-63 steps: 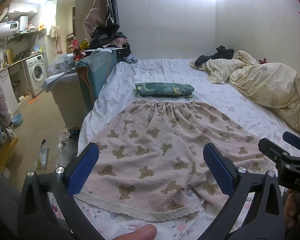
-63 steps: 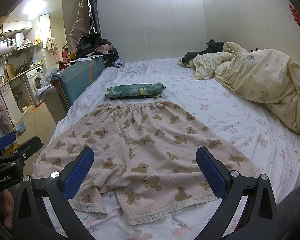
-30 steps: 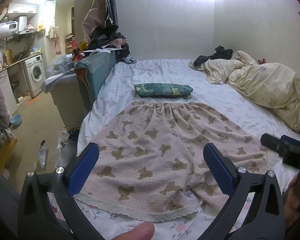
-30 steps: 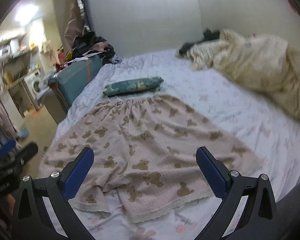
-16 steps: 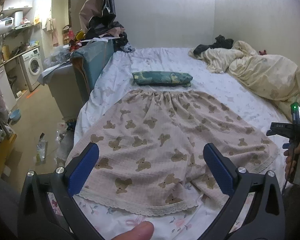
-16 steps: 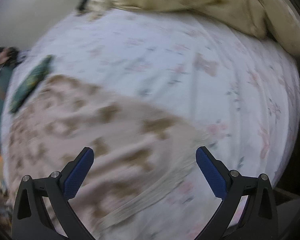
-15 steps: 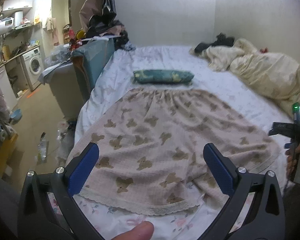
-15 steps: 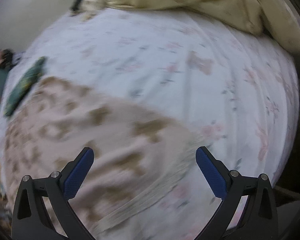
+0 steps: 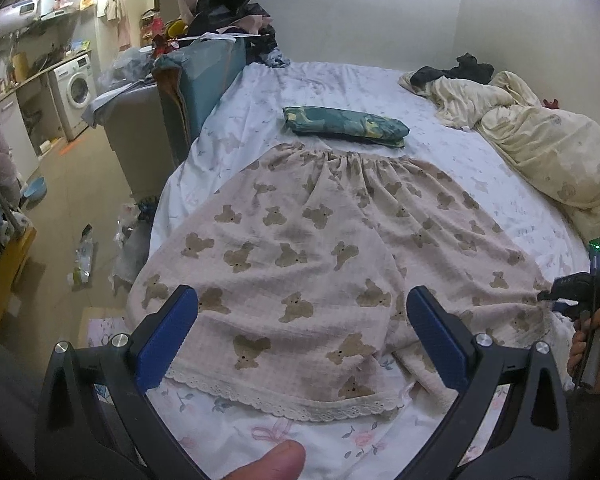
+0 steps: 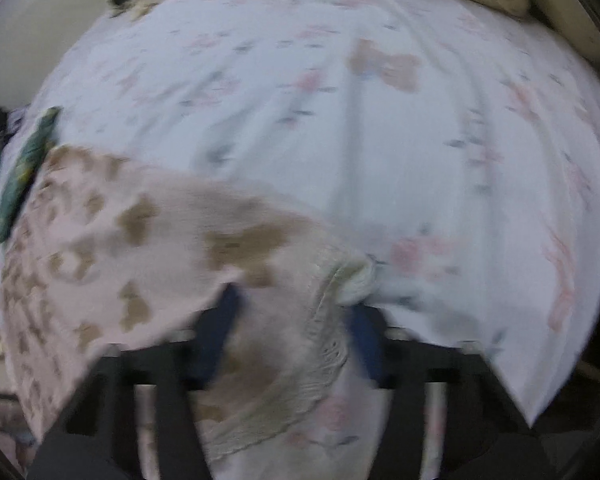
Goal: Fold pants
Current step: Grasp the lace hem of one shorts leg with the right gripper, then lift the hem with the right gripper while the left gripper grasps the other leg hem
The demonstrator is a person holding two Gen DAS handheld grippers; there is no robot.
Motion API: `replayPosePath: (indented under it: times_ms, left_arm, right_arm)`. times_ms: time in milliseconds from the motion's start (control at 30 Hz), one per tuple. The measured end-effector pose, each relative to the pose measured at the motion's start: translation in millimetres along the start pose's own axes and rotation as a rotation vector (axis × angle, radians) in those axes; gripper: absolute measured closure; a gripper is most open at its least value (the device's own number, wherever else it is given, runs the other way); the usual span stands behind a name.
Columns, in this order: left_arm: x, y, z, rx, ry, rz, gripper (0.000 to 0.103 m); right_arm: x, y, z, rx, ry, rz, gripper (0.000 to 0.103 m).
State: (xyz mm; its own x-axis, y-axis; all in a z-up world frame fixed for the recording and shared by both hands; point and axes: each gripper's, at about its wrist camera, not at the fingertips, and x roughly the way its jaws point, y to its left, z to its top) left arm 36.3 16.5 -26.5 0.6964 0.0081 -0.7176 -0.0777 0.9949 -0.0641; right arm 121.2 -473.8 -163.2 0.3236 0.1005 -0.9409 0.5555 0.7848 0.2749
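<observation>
Pink pants with a brown bear print [image 9: 320,256] lie spread flat on the bed, waistband far, lace hems near. My left gripper [image 9: 302,336] is open above the left leg's hem and holds nothing. My right gripper [image 10: 290,332] has its fingers closing around the right leg's hem corner [image 10: 340,276]; the view is blurred. It shows in the left wrist view [image 9: 576,296] at the pants' right edge.
A folded green patterned garment [image 9: 344,125] lies beyond the waistband. A cream duvet [image 9: 540,148] is heaped at the right. The bed's left edge [image 9: 168,200] drops to the floor, with a teal box [image 9: 200,80] and clutter beside it.
My right gripper swung right and down to the right leg's hem corner and its fingers narrowed around it. My left gripper stayed open and moved a little closer to the hem.
</observation>
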Motion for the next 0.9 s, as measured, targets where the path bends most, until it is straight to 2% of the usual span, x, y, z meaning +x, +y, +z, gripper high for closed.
replayPosePath:
  times_ms: [33, 100, 233, 400, 533, 600, 667, 767, 800, 900]
  left_arm:
    - [-0.6, 0.7, 0.7, -0.005, 0.000, -0.002, 0.000]
    - [-2.4, 2.1, 1.4, -0.016, 0.000, -0.007, 0.000]
    - [-2.8, 5.5, 3.3, -0.031, 0.003, -0.013, 0.000]
    - [-1.7, 8.2, 5.8, -0.056, 0.017, -0.017, 0.000]
    - [-0.5, 9.1, 5.1, -0.056, 0.025, -0.008, 0.000]
    - [-1.0, 10.1, 5.1, -0.060, 0.024, -0.005, 0.000]
    - [-0.9, 11.0, 4.6, -0.059, 0.023, 0.003, 0.000]
    - [2.0, 14.2, 5.6, -0.060, 0.036, 0.013, 0.000]
    - [3.2, 16.0, 6.4, -0.062, 0.043, 0.018, 0.000]
    - [11.0, 24.2, 13.1, -0.067, 0.085, 0.042, 0.000]
  right_arm:
    - [-1.1, 1.1, -1.9, 0.003, 0.001, 0.032, 0.099]
    - [-8.1, 9.8, -4.4, -0.033, -0.041, 0.024, 0.099]
    - [-23.1, 32.8, -7.8, -0.117, -0.108, 0.067, 0.099]
    - [-49.6, 64.6, -12.2, -0.202, -0.224, 0.174, 0.099]
    - [-81.7, 107.7, -32.0, -0.374, -0.317, 0.329, 0.099]
    - [-98.2, 132.0, -50.0, -0.465, -0.330, 0.453, 0.099]
    - [-110.7, 158.0, -77.0, -0.553, -0.293, 0.580, 0.099]
    - [-109.8, 204.9, -130.6, -0.754, -0.176, 0.672, 0.099]
    - [-102.6, 214.6, -146.2, -0.791, -0.108, 0.691, 0.100]
    - [-77.2, 223.4, -180.0, -0.837, 0.033, 0.643, 0.100]
